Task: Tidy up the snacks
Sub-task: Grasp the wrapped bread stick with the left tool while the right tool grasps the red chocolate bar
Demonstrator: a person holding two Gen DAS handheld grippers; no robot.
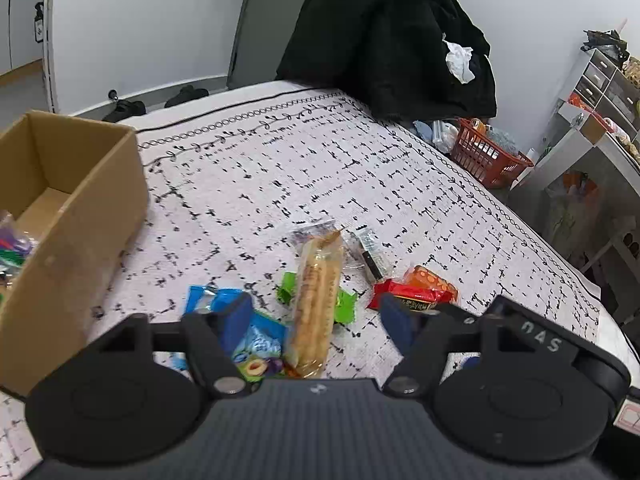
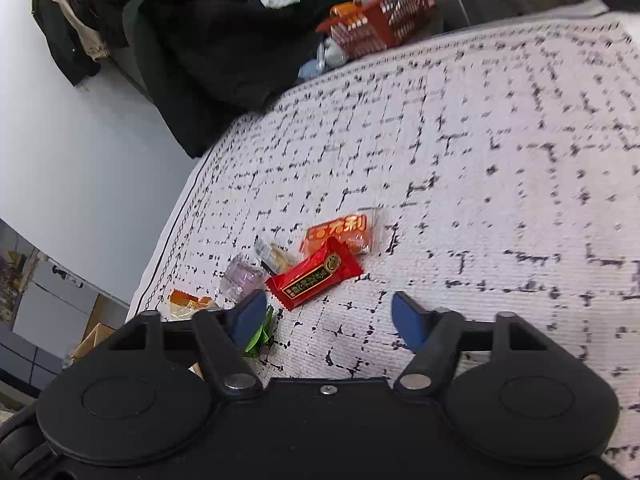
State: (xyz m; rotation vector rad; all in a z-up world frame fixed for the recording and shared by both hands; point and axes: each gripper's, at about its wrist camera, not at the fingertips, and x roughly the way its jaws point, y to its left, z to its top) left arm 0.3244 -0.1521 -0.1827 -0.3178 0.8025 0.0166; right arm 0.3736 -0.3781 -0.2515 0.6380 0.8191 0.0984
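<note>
Red snack packet (image 2: 314,278) lies just ahead of the wide right tongs (image 2: 329,314); left tongs (image 1: 316,314) wide too.

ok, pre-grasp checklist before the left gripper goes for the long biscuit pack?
1. Left gripper open, nothing held: ok.
2. Long biscuit pack lies between its fingers' line: ok.
3. Pack free of neighbours: not ok; it lies over the green packet and meets the blue packet.
4. Cardboard box open with room on its floor: ok.
5. Right gripper open and off the pack, nearer the red packet: ok.
6. Finger height above the bedspread: cannot tell.
</note>
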